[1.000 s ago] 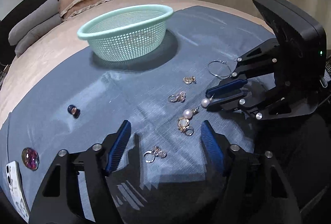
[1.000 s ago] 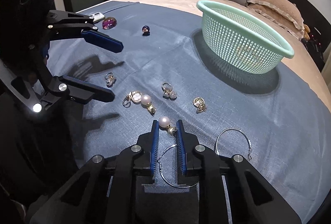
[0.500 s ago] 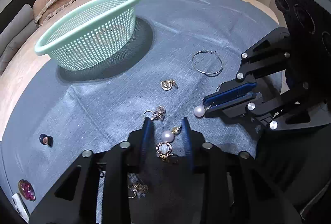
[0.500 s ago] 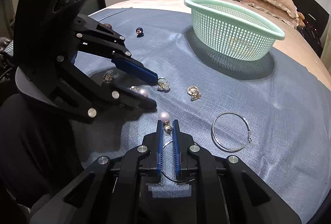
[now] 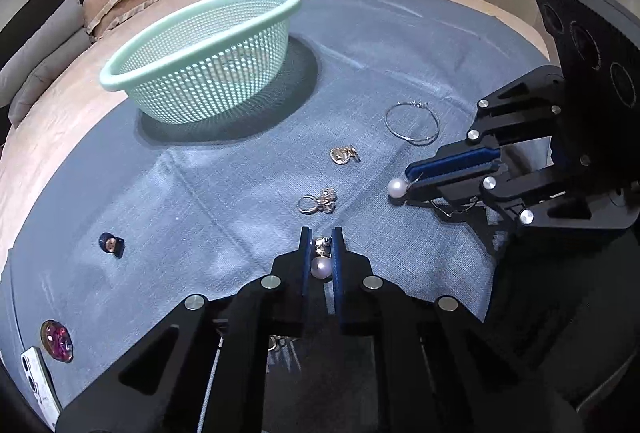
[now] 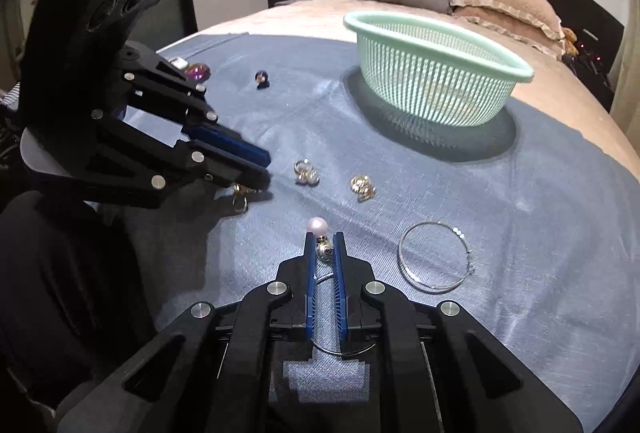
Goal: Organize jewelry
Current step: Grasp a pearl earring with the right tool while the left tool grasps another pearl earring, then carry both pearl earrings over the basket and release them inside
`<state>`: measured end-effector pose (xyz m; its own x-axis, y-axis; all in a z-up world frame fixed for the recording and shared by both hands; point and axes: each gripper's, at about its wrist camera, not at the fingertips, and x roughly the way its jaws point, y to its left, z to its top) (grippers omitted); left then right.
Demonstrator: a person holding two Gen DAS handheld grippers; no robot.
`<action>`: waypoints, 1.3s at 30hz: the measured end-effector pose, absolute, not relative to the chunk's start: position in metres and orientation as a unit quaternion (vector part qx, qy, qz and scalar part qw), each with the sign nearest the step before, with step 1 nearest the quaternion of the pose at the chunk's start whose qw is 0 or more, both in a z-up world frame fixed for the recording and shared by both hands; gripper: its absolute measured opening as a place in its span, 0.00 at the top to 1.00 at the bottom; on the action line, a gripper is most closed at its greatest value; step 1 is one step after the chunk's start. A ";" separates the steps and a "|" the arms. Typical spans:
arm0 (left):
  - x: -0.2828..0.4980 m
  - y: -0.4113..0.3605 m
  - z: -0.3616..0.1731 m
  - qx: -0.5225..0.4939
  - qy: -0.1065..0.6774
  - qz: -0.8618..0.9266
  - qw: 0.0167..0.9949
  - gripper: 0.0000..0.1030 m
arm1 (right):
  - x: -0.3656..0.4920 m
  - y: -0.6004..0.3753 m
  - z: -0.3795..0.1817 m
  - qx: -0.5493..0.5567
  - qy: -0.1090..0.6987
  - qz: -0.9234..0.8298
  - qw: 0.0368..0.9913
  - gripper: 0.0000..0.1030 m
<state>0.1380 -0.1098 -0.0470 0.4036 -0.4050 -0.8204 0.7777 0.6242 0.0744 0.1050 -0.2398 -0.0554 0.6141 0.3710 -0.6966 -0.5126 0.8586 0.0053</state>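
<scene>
My left gripper (image 5: 321,239) is shut on a pearl earring (image 5: 321,266) just above the blue cloth (image 5: 240,193). It also shows in the right wrist view (image 6: 262,173). My right gripper (image 6: 324,239) is shut on a second pearl earring (image 6: 317,226), and it shows in the left wrist view (image 5: 412,179) with its pearl (image 5: 397,188) sticking out of the tips. A mint green basket (image 5: 200,53) stands at the back; it also shows in the right wrist view (image 6: 436,73).
On the cloth lie a silver hoop (image 5: 412,123), two small gold earrings (image 5: 344,154) (image 5: 318,202), a dark blue stud (image 5: 112,244) and a purple gem (image 5: 57,340) beside a phone (image 5: 38,385). A second hoop (image 6: 340,347) lies under my right gripper. Pillows (image 6: 508,9) at the back.
My left gripper has closed on the pearl earring and lifted slightly, leaving the gold piece under it. My right gripper still holds its pearl earring and has risen slightly.
</scene>
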 end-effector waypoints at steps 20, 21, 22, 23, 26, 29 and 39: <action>0.187 -0.087 0.049 0.192 0.349 -0.332 0.855 0.91 | 0.144 -0.267 0.037 -0.107 0.293 0.197 0.929 0.93; 0.191 -0.087 0.054 0.186 0.346 -0.333 0.857 0.91 | 0.147 -0.268 0.042 -0.108 0.289 0.192 0.931 0.93; 0.196 -0.088 0.059 0.179 0.346 -0.336 0.858 0.91 | 0.151 -0.269 0.047 -0.109 0.286 0.190 0.933 0.93; 0.200 -0.088 0.063 0.176 0.344 -0.336 0.859 0.91 | 0.155 -0.269 0.052 -0.111 0.284 0.189 0.933 0.93; 0.210 -0.093 0.071 0.182 0.338 -0.334 0.861 0.91 | 0.166 -0.268 0.064 -0.122 0.275 0.185 0.936 0.93; 0.223 -0.099 0.075 0.186 0.338 -0.333 0.860 0.91 | 0.183 -0.267 0.073 -0.121 0.269 0.187 0.937 0.93; 0.271 -0.123 0.052 0.198 0.364 -0.327 0.849 0.91 | 0.242 -0.259 0.054 -0.126 0.301 0.197 0.925 0.93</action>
<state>0.2706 -0.1226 0.0519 0.5213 -0.4120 -0.7473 0.7001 0.7073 0.0985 0.2422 -0.2590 0.0541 0.7418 0.2882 -0.6055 -0.4393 0.8910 -0.1141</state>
